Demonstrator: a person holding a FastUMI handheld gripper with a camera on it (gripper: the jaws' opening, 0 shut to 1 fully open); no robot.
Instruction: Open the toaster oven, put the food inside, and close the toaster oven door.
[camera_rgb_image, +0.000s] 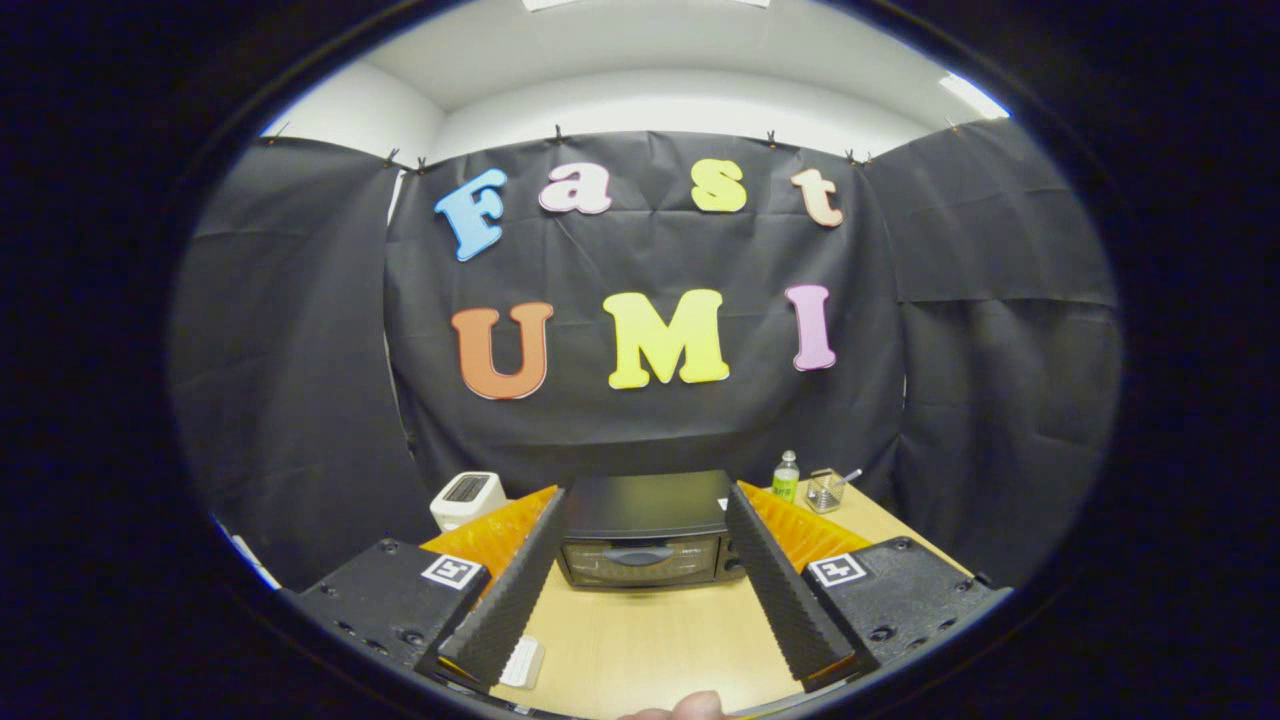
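Here's the gripper (645, 555) low in the frame, its two ribbed black fingers (505, 590) spread wide apart with nothing held between them. Orange panels flank the fingers on their outer sides, and each black finger base carries a small square marker.

Straight ahead, framed in the gap between the fingertips, sits the black toaster oven (645, 530) at lower centre. Its door is shut, the curved handle across the glass front plainly visible, and the fingers are well short of touching it. The oven stands on a light wooden table (650, 640), with a bare stretch of tabletop running from the fingers up to the oven's front.

Left of the oven, just beyond the left finger's orange panel, there's a white toaster (467, 497). To the right, past the right finger, a small bottle with a green label (786, 477) stands upright, and beside it a clear glass (825, 490) with a thin stick-like thing poking out.

Down by the left finger's base lies a small white object (522, 662) on the table; what it is I can't tell. At the very bottom centre, a fingertip (690, 707) of the person peeks in.
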